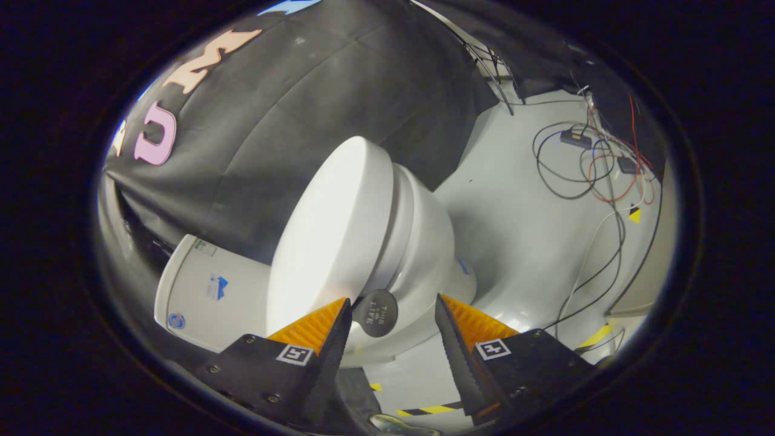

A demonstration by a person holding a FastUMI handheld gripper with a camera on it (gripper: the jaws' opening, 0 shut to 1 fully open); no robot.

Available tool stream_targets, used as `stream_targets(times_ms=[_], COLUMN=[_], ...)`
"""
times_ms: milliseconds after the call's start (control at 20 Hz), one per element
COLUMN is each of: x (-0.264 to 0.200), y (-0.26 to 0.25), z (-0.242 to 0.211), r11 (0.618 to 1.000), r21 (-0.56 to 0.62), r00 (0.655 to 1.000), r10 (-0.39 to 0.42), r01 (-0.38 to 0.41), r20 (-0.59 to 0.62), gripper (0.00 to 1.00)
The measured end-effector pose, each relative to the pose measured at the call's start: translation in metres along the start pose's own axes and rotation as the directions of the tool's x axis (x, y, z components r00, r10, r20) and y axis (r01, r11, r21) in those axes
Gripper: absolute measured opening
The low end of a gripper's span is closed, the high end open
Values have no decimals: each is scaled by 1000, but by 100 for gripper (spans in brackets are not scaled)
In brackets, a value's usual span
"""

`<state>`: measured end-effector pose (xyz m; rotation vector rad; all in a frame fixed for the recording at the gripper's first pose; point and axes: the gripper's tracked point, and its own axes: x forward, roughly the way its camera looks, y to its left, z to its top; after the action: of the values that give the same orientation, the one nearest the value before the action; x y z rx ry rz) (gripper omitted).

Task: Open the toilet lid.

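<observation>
- Your tool (392, 318) had its two fingers apart, holding nothing.
- The round gray tab (375, 312) sat between them, at the front edge of the toilet lid (330, 236).
- The lid looked smooth, hard and slippery, so that tab seemed your best place to grab.
- The white toilet (424, 242) stood on the gray floor (527, 224).
</observation>
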<state>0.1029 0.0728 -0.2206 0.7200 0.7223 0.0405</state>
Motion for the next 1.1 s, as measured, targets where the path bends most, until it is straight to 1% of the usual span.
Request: stream_targets(times_ms=[50,100,150,200,250,300,350,400,500,600,650,750,950,1100], x=[5,7,7,5,11,1,3,6,3,2,1,-3,-15,-23], y=[-2,4,15,24,14,12,14,17,20,27,28,30,46,56], z=[0,0,-3,-6,-9,3,5,3,1,5,7,8,14,19], r11=[1000,1000,997,994,999,998,997,998,998,997,995,995,991,989], r21=[6,16,35,37,-8,35,51,29,-25,13,11,-29,-53,-84], r00=[1000,1000,997,994,998,998,999,998,997,995,994,994,990,990], r10=[-1,25,74,106,50,53,49,49,59,82,95,98,125,125], r01=[1,-25,-73,-105,-50,-53,-50,-50,-58,-82,-95,-97,-122,-119], r20=[2,-5,-18,-32,-24,20,20,30,48,55,54,53,59,68], gripper=[67,53,53,53,53,40,27,13,13,4,4,4,4,4])
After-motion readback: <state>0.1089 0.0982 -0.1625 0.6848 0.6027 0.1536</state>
